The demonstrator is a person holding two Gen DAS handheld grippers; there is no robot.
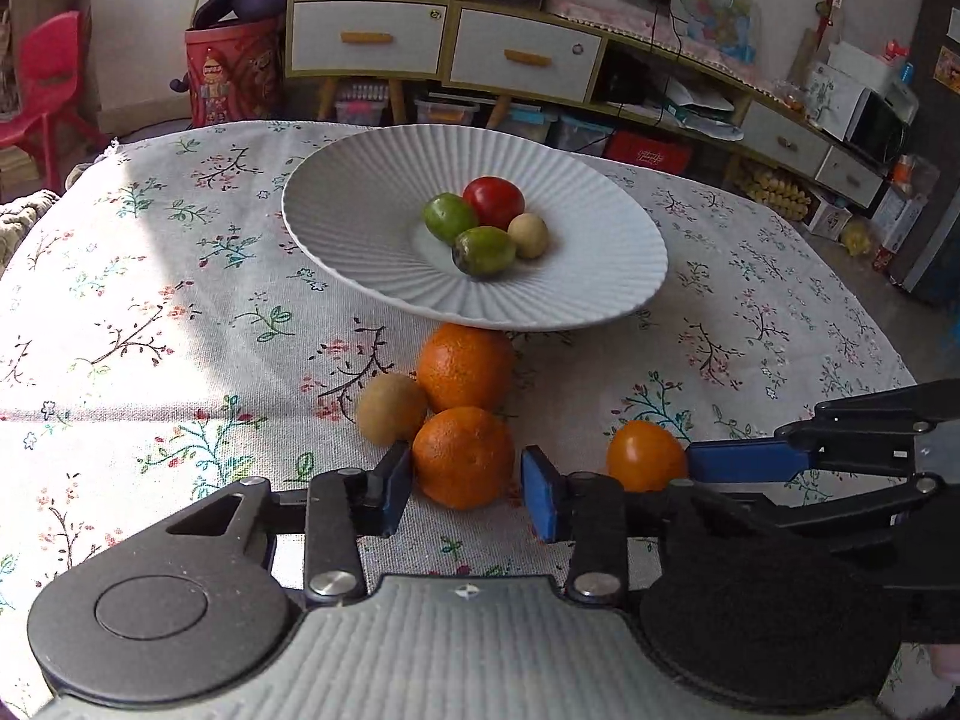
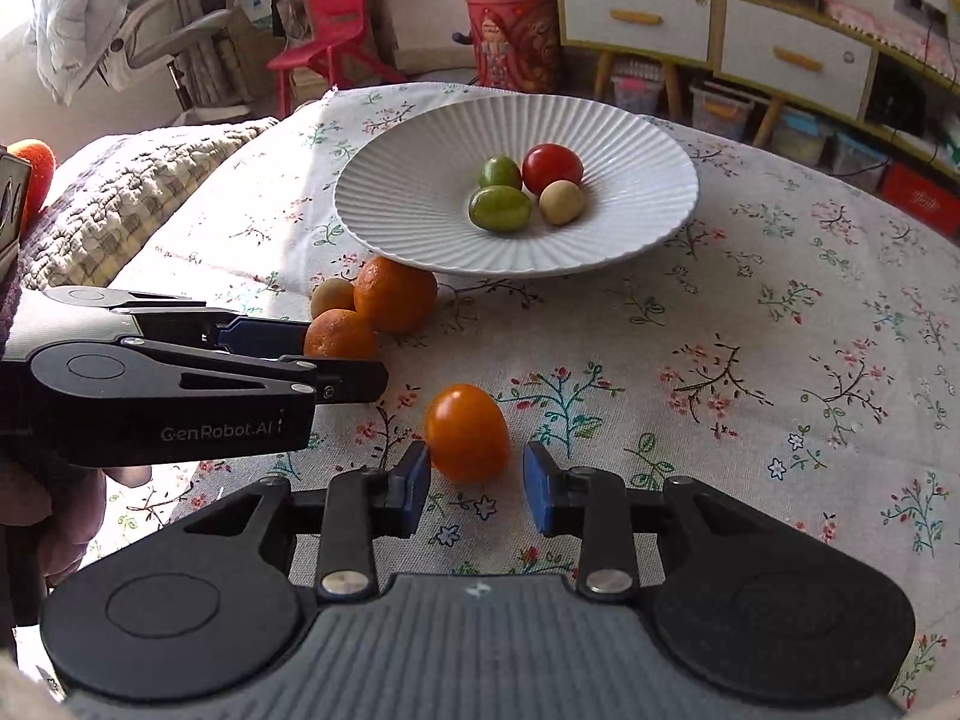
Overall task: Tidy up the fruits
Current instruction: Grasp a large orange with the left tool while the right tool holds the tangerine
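Centrally, a white ribbed plate (image 1: 372, 192) stands on the floral tablecloth (image 1: 150, 300) and holds four small fruits grouped at its middle: a red tomato (image 1: 493, 201), two green fruits (image 1: 449, 217) (image 1: 483, 249) and a pale round fruit (image 1: 528, 234). Just in front of the plate's near rim, three fruits lie touching on the cloth: a far orange (image 1: 465, 367), a near orange (image 1: 463, 457) and a brown kiwi (image 1: 391, 408) to their left. The left gripper (image 1: 467, 495) has its jaws apart on either side of the near orange; the left blue pad (image 1: 397, 480) is at the fruit's skin, the right pad stands clear of it. To the right, apart from that cluster, a small orange tomato (image 2: 468, 433) lies alone on the cloth. The right gripper (image 2: 477, 489) brackets it with jaws apart: the left pad (image 2: 414, 483) is just at the fruit, while the other pad shows a gap. Both grippers sit low, side by side, close together. Behind the table stand a drawer cabinet (image 1: 444, 42) and a red chair (image 2: 330, 24).
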